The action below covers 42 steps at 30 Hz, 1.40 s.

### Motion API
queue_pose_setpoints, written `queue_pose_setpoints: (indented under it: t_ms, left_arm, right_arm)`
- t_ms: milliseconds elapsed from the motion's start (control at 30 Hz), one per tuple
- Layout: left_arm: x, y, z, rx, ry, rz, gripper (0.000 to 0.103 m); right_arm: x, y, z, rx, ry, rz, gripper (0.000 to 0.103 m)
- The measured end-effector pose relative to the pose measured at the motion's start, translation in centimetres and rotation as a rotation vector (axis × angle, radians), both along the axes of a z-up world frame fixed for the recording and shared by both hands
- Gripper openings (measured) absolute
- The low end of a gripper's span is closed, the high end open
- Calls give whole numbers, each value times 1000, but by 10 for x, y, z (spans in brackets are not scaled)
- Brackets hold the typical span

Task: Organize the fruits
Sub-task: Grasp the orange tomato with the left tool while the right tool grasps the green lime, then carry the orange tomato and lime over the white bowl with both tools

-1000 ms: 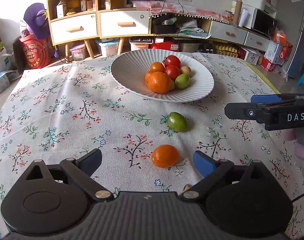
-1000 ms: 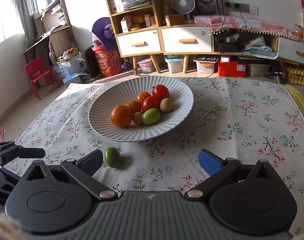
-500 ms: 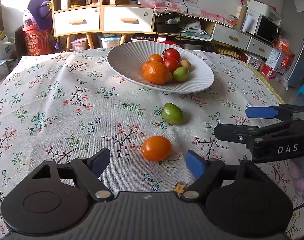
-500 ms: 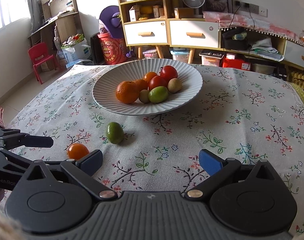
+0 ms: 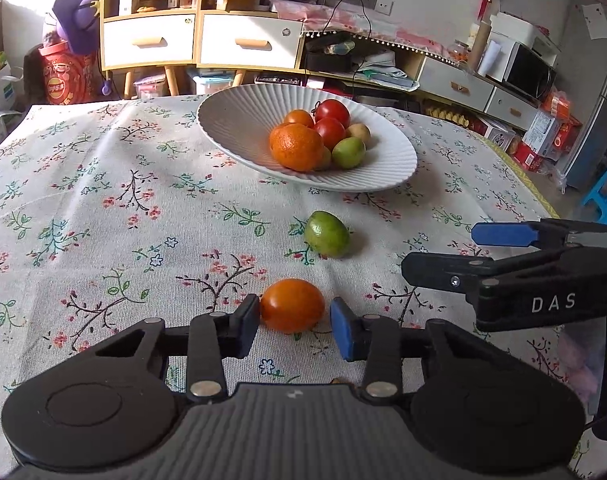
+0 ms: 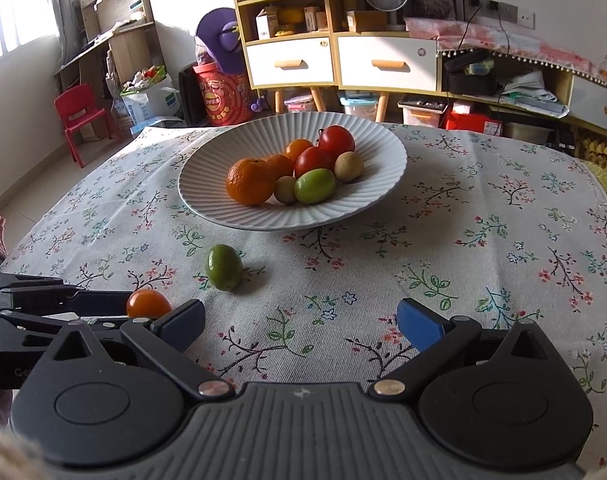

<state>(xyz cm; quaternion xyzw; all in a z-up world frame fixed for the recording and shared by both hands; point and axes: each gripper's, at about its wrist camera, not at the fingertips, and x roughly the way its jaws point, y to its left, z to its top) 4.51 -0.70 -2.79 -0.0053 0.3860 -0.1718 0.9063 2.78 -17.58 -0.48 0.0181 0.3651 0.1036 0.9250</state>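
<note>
A small orange tomato-like fruit [image 5: 291, 304] lies on the flowered tablecloth between the fingers of my left gripper [image 5: 295, 320]. The jaws are closing on it: the left pad touches its side, while a thin gap shows at the right pad. A green fruit [image 5: 327, 234] lies just beyond it. Farther back, a white ribbed plate [image 5: 231, 128] holds several orange, red and green fruits. My right gripper [image 6: 299, 324] stands open over bare cloth with nothing between its fingers. From the right wrist, the green fruit [image 6: 223, 267] is ahead-left and the orange fruit [image 6: 148, 304] sits in the left gripper [image 6: 95, 304].
The right gripper [image 5: 455, 254] reaches in from the right, close beside the left one. Behind the table stand a yellow drawer cabinet [image 6: 335, 60], boxes and a red child's chair [image 6: 79, 116]. A blue stool [image 5: 603, 192] is past the table's right edge.
The left jaws have narrowed from wide open to close around the orange fruit, and the left gripper has edged toward it. The right gripper stays open and nearly still.
</note>
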Motion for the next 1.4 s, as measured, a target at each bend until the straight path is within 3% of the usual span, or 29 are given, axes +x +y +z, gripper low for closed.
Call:
queue_pose_setpoints:
  t_ms: [367,667,1267,1400]
  left_arm:
    - [1,7,6,36,-7,13,27]
    - [0,22,9,78,-4,45,27]
    - [4,31,12,64,16,57,27]
    - [4,31,12,64,15,58,27]
  right_arm:
    - [4,8,-3,-6,1,17,102]
    - [13,27,-6,-9,-22,74,93]
    - [25,51,-12,-14,-34,133,49]
    - [25,50,-11,-6,-30,138,35]
